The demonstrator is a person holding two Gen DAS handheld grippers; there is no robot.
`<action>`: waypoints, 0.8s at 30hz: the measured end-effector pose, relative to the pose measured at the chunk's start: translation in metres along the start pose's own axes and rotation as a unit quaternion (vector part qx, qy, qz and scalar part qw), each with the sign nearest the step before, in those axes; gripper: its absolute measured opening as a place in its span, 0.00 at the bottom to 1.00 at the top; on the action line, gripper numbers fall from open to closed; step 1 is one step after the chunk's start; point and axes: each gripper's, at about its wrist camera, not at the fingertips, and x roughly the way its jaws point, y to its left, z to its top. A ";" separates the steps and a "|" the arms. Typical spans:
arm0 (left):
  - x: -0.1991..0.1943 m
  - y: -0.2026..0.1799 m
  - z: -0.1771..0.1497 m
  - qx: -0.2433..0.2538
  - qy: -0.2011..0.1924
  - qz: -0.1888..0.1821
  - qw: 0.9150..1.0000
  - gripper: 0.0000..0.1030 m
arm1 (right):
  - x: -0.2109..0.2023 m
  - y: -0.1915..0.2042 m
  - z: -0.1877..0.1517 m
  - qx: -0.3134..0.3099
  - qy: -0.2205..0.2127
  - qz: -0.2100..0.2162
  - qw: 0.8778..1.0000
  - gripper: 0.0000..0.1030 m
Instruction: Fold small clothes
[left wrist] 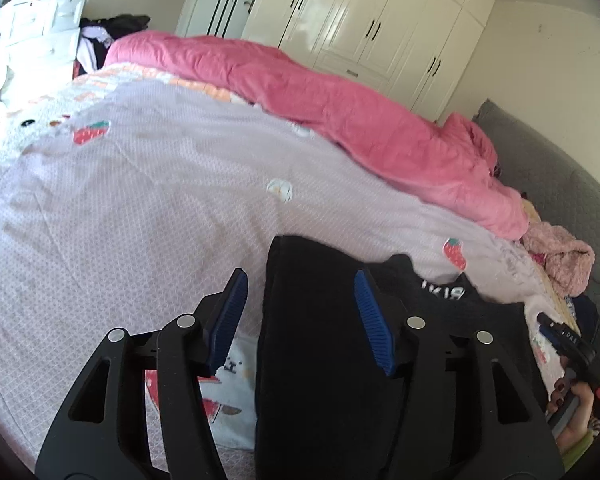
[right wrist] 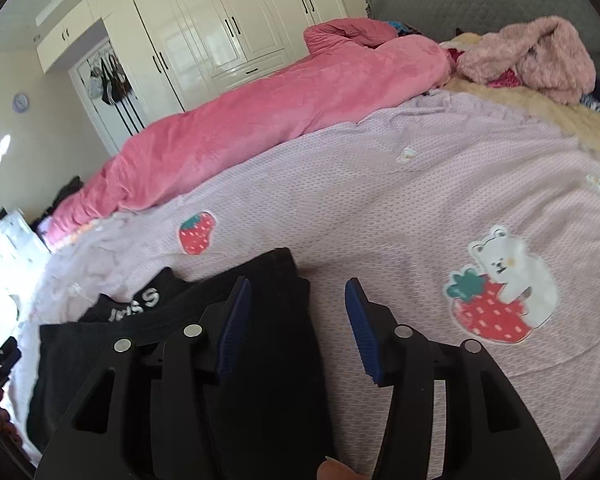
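While one black garment (left wrist: 324,360) lies flat on the bed (left wrist: 140,208) at lower centre, your two tongs, left tongs (left wrist: 300,312) and right tongs (right wrist: 298,320), hang open, each straddling its side edge.

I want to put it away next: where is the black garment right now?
The black garment lies on the lilac bedspread at the bed's near edge, below both open grippers, with the pink quilt behind it.
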 end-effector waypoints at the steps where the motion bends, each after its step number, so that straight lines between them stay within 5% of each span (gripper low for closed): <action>1: 0.004 0.001 -0.003 0.002 0.010 0.002 1.000 0.49 | 0.001 0.001 0.000 -0.008 0.002 -0.003 1.000 0.46; 9: 0.027 -0.013 -0.023 0.071 0.048 0.042 0.995 0.50 | 0.020 0.026 -0.009 -0.085 0.033 -0.016 0.996 0.47; 11: 0.029 -0.014 -0.025 0.072 0.052 0.037 0.995 0.41 | 0.026 0.030 -0.012 -0.097 0.044 -0.016 0.994 0.47; 16: 0.026 -0.015 -0.025 0.078 0.046 0.037 0.995 0.08 | 0.028 0.035 -0.016 -0.113 0.047 -0.024 0.992 0.15; 18: 0.024 -0.016 -0.024 0.079 0.044 0.033 0.995 0.06 | 0.025 0.032 -0.016 -0.104 0.043 -0.020 0.993 0.07; 24: 0.011 -0.020 -0.018 0.080 0.022 0.025 0.996 0.04 | 0.003 0.034 -0.012 -0.106 0.003 -0.018 0.994 0.06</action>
